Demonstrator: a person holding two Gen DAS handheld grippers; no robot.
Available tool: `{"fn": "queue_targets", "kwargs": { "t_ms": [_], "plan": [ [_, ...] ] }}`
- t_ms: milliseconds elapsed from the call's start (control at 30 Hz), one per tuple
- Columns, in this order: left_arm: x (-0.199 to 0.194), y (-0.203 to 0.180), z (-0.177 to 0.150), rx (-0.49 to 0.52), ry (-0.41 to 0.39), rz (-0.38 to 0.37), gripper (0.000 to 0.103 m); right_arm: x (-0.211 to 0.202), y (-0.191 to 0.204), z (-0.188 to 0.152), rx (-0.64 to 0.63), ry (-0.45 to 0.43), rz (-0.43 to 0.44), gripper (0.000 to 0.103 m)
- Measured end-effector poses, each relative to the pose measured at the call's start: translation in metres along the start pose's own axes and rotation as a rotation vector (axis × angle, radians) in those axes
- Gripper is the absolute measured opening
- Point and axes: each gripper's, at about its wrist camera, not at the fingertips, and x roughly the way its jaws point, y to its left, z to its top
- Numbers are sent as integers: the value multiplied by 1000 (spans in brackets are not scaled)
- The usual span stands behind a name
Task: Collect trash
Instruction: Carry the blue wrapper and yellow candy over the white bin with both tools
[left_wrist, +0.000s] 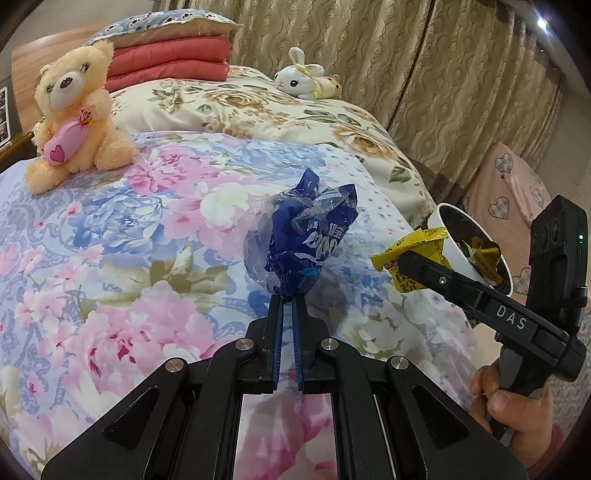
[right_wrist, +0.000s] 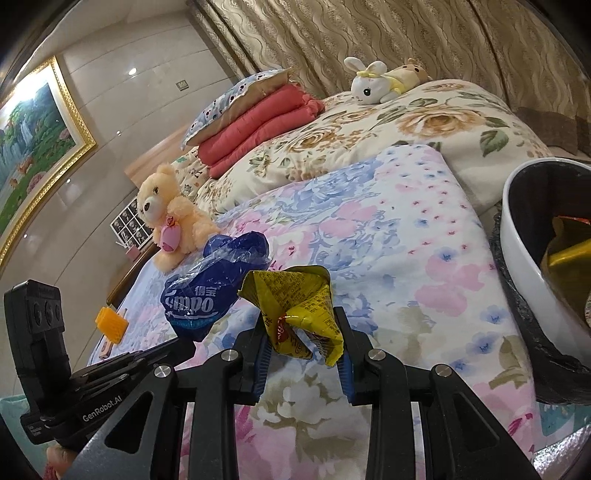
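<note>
My right gripper (right_wrist: 301, 332), clamped on the yellow wrapper (right_wrist: 295, 306), sits nearer the bin (right_wrist: 524, 258) beside the bed's right edge; my left gripper (left_wrist: 289, 299) pinches the blue wrapper (left_wrist: 299, 236).

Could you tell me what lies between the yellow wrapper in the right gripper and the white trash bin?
Nothing: in the right wrist view only bare floral bedspread shows between the yellow wrapper and the white trash bin.
</note>
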Motion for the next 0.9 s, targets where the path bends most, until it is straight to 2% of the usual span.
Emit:
{"fn": "queue_targets", "kwargs": {
  "t_ms": [467,900],
  "plan": [
    [6,-17,-1,16,17,-20,5,-18,-16,1,21,-27,-11,31],
    [17,-50,0,59,41,-76,5,-48,-47,3,69,-75,-56,31]
  ]
}}
